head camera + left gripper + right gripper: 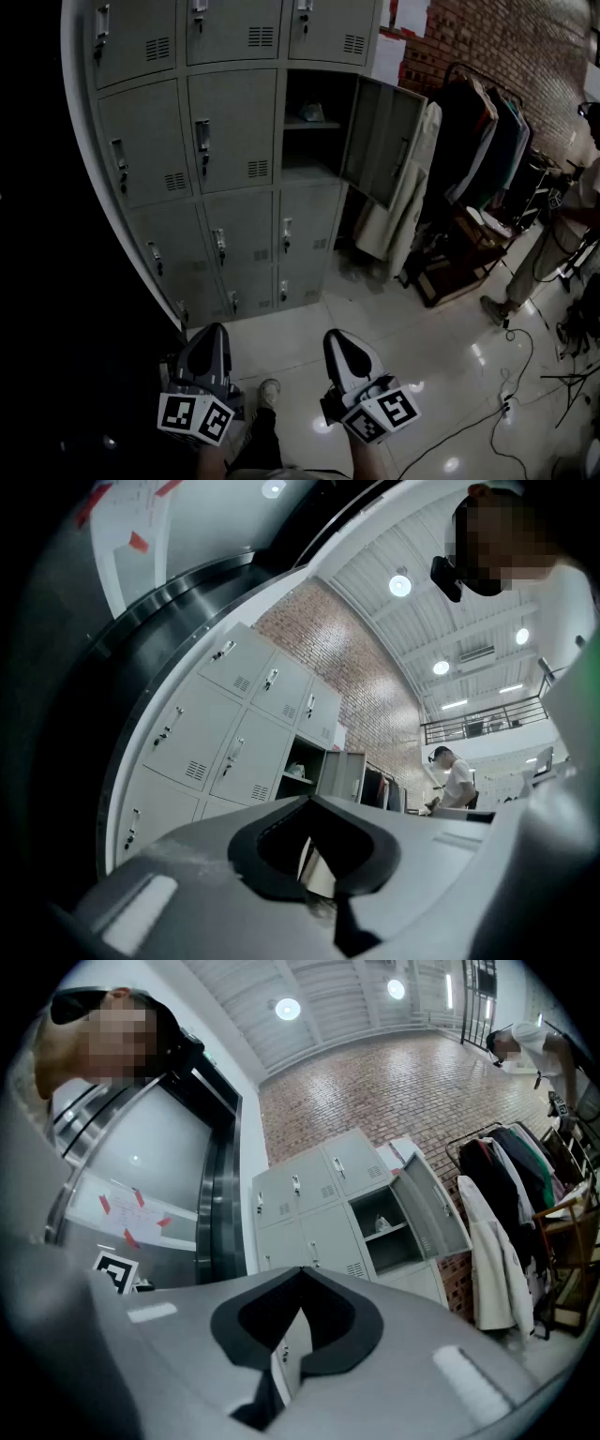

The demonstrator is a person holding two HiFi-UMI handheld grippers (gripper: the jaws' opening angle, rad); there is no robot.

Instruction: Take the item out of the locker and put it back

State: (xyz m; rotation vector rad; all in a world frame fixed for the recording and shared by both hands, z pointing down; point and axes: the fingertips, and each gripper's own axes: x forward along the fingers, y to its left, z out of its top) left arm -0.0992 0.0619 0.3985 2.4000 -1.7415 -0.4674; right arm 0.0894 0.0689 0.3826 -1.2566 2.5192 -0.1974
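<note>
The item (309, 113) is a small pale thing. It sits on a shelf (314, 125) inside the 1 open locker (294, 94). It is too small to tell what it is. It is far ahead of both tongs and higher than them, a bit more in line with the right tongs than the left. Nothing touches it.

The locker door (380, 141) hangs open, swung out to the right of the item. All the other doors in the grey locker block (225, 141) are shut.

The left tongs (214, 330) are low down, well apart from the lockers. Their 2 jaws are pressed together at the tip and have hold of nothing. The right tongs (339, 336) are just beside them, and they are closed tight too, with nothing between the jaws. Both tongs point a little upward at the lockers. Each has a cube with black and white squares at its back end, the left cube (195, 417) and the right cube (382, 414).

Between the 2 tongs, lower down, is the person's shoe (269, 391) on the shiny tiled floor (422, 347).

Ahead and to the right of the right tongs, a pale coat (403, 206) hangs just beside the open door. Further right is a rack of clothes (487, 141) by a brick wall. Far right, another person (562, 234) stands, and cables (511, 375) lie on the floor near them.
</note>
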